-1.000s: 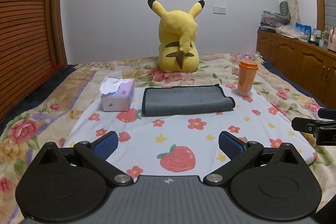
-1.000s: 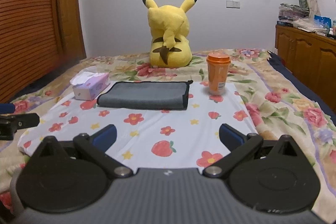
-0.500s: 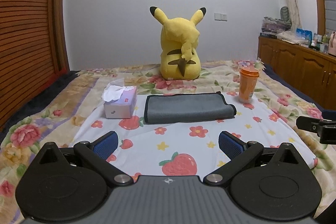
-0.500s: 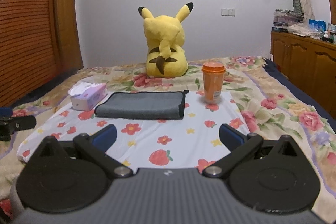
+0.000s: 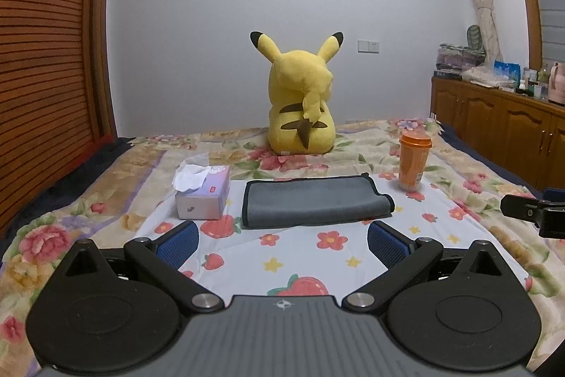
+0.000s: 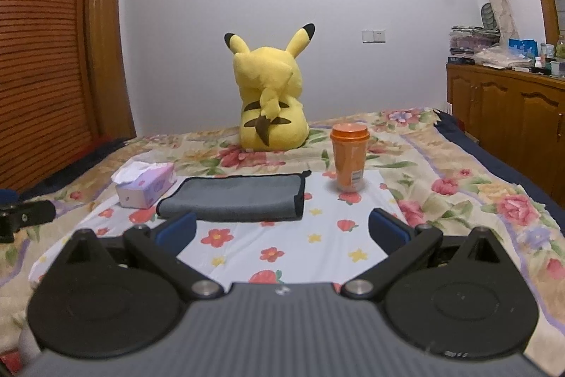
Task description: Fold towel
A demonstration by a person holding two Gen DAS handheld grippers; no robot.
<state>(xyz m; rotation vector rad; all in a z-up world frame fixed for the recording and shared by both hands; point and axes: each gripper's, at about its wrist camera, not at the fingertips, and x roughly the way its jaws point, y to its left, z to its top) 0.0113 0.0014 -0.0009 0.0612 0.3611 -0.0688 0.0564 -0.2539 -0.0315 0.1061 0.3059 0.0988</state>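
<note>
A grey towel with a dark trim lies folded flat on the white flowered sheet, a short way ahead of both grippers; it also shows in the right wrist view. My left gripper is open and empty, short of the towel's near edge. My right gripper is open and empty, also short of the towel. Each gripper's tip shows at the edge of the other's view: the right one, the left one.
A tissue box stands left of the towel. An orange lidded cup stands at its right. A yellow Pikachu plush sits behind it on the flowered quilt. A wooden cabinet runs along the right wall.
Both grippers have tilted upward and drawn back slightly, so the towel and the other objects sit lower in both views. Both stay open. The towel has not moved.
</note>
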